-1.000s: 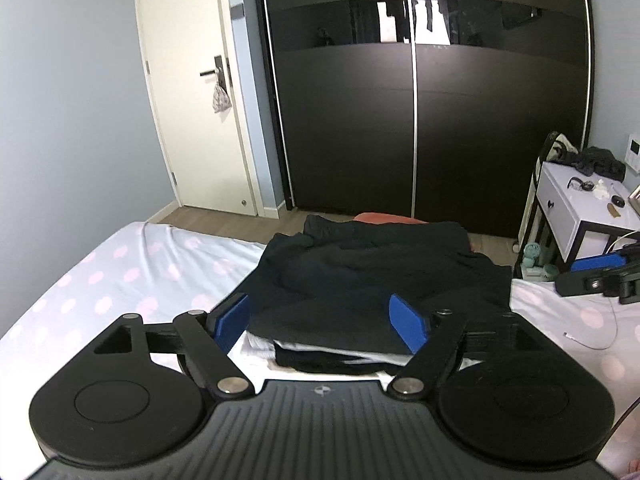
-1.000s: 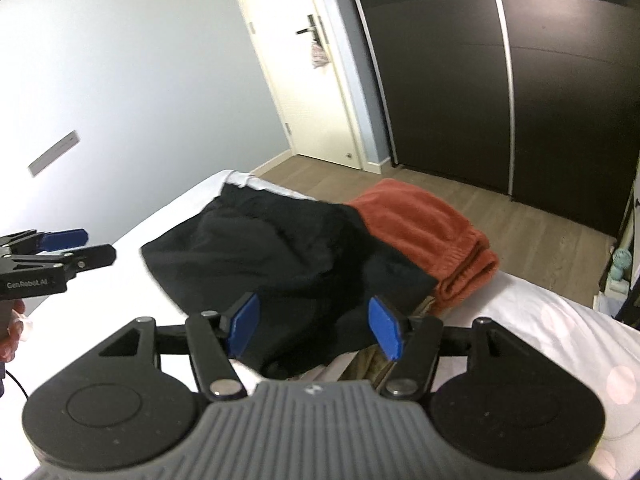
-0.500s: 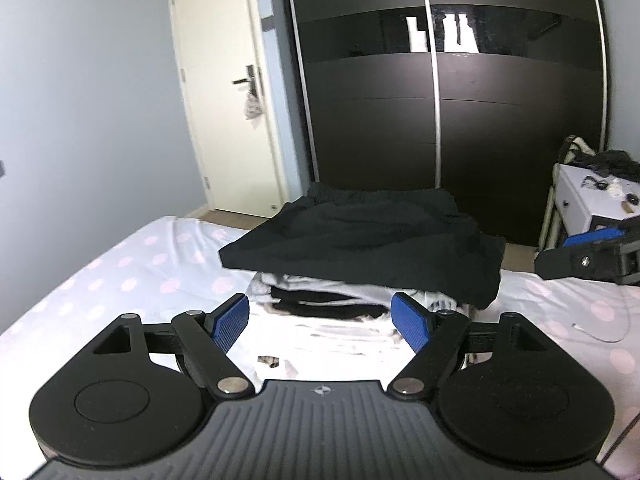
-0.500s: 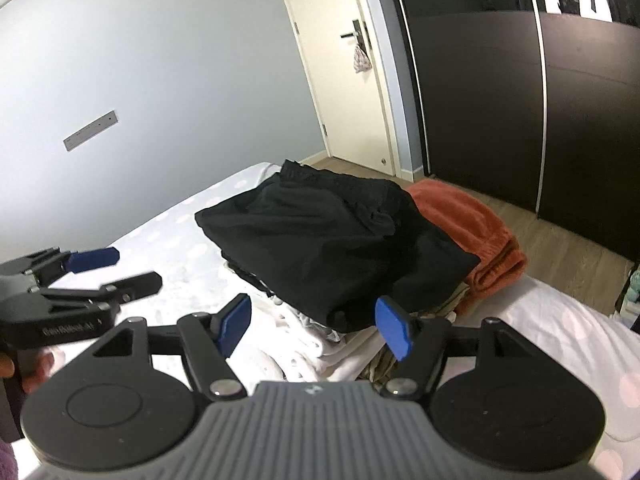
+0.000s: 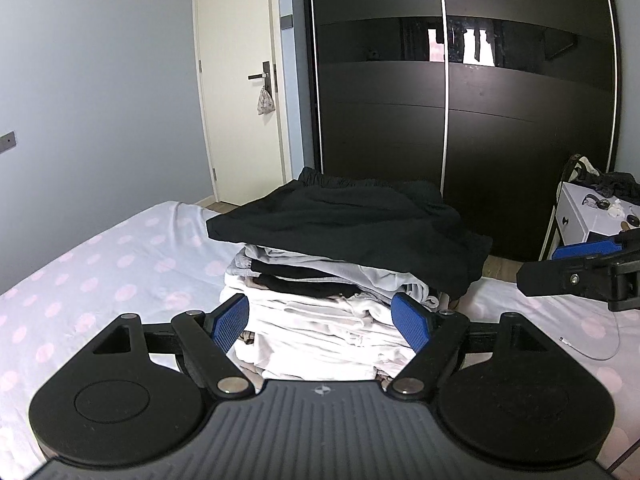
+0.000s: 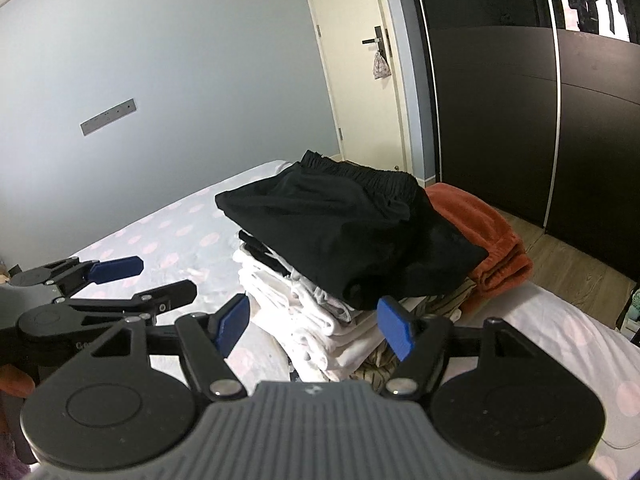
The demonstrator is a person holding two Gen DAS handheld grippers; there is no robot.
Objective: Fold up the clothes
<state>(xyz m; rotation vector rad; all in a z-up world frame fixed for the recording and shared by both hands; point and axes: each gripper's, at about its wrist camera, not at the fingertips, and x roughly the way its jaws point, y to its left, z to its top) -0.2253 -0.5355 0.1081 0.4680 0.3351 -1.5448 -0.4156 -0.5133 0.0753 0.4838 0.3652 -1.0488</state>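
A folded black garment (image 5: 340, 220) lies on top of a stack of folded white and dark clothes (image 5: 320, 320) on the bed; it also shows in the right wrist view (image 6: 348, 232). My left gripper (image 5: 322, 324) is open and empty, just in front of the stack's lower layers. My right gripper (image 6: 314, 326) is open and empty, near the stack's side. The right gripper shows at the right edge of the left wrist view (image 5: 580, 270), and the left gripper shows at the left of the right wrist view (image 6: 116, 284).
The bed has a white sheet with pink dots (image 5: 100, 280). An orange-red garment (image 6: 488, 236) lies behind the stack. A dark wardrobe (image 5: 460, 100) and a cream door (image 5: 240, 100) stand beyond. A white bedside table (image 5: 592, 220) is at the right.
Both grippers have pulled back and dropped lower, away from the black garment, which now rests on the stack. Both stay open.
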